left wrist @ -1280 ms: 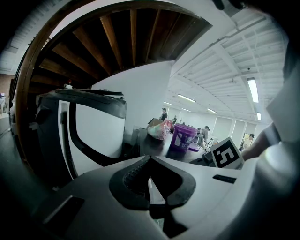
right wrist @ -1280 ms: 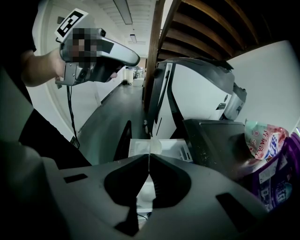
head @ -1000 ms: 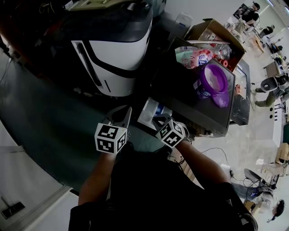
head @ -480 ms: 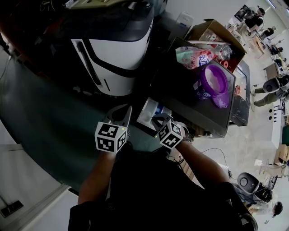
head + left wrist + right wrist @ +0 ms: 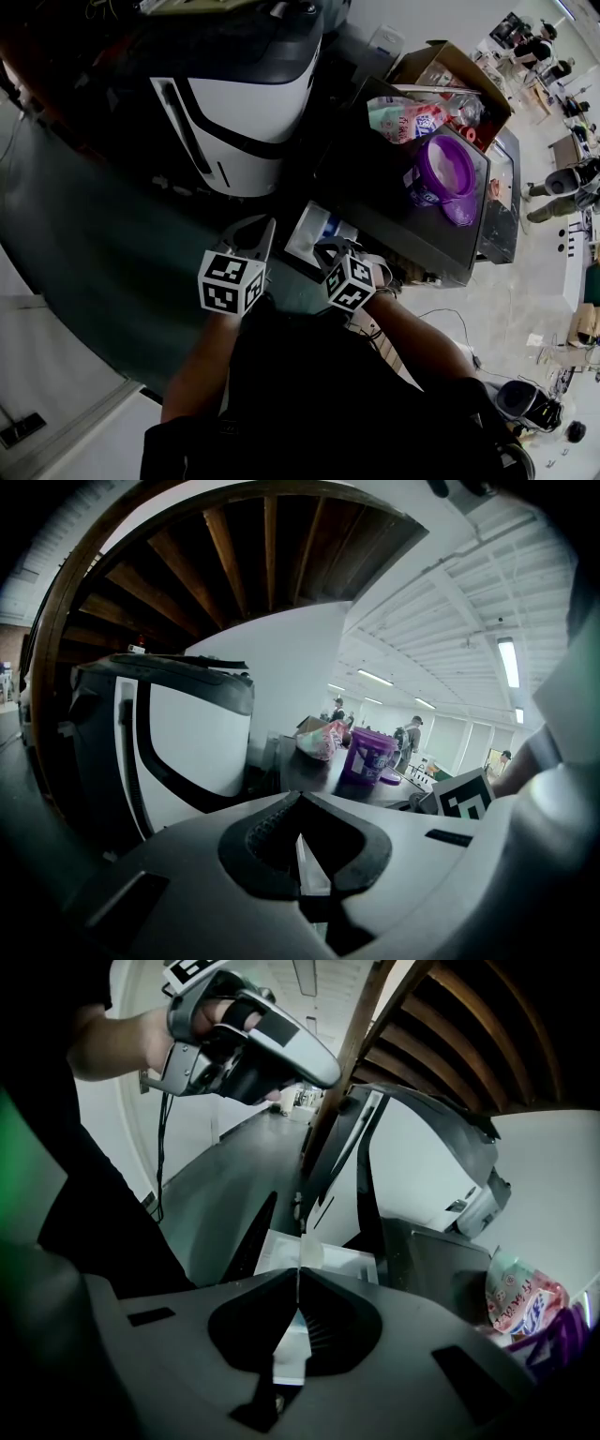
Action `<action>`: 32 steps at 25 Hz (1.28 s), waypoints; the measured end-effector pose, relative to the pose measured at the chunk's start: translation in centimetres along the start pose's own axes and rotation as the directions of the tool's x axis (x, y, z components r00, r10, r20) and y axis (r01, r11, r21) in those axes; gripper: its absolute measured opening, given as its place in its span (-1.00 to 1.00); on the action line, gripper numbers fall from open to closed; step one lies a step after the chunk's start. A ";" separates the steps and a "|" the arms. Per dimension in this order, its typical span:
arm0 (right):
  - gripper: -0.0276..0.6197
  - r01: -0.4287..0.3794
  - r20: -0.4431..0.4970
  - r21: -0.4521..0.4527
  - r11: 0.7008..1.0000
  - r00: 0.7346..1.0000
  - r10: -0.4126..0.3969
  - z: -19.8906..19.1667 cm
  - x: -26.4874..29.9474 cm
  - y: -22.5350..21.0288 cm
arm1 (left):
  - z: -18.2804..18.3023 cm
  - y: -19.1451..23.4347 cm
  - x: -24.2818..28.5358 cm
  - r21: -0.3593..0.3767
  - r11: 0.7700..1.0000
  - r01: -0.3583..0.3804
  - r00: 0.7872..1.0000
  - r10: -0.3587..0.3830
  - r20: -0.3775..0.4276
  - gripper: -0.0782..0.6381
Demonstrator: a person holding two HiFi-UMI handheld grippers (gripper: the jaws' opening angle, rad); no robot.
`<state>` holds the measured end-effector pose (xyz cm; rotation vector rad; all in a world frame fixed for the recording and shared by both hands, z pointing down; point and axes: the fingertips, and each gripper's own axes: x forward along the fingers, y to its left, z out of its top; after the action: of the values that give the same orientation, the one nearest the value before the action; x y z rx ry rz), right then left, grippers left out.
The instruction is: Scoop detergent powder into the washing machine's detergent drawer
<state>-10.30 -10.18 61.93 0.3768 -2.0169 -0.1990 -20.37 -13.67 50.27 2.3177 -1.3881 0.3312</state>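
On the dark surface [image 5: 375, 199] sits a round purple tub [image 5: 443, 169]. Left tool [image 5: 300, 797] and right tool [image 5: 298, 1271] are both pinched together by the boxy white detergent drawer [image 5: 305, 232].

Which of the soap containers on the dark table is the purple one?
The round tub, standing upright. The other one, the soft crinkly bag beside it, is pink and pale green, not purple.

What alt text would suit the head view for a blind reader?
Seen from above, a person holds the left gripper and right gripper near a white drawer and a white-and-black machine. A purple tub and bag sit on a dark table.
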 end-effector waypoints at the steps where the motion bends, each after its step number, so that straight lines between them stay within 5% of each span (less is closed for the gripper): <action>1: -0.85 -0.001 -0.002 0.002 1.000 1.000 0.001 -0.1 0.0 0.0 | 0.0 0.0 0.0 0.000 1.000 0.000 1.000 0.000 0.000 -0.76; 12: -0.85 0.025 -0.031 -0.075 0.997 0.999 -0.028 -0.2 0.1 0.3 | -0.3 0.1 -0.4 0.001 1.000 0.002 1.000 -0.002 -0.009 -0.76; 32: -0.85 0.051 -0.042 -0.042 0.998 0.998 -0.053 -0.4 0.2 0.3 | -1.0 0.8 -1.6 -0.003 1.000 -0.009 1.000 0.009 -0.011 -0.76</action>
<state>-10.09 -9.94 62.42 0.4046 -1.9586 -0.2616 -21.86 -12.29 50.68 2.3041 -1.3931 0.3439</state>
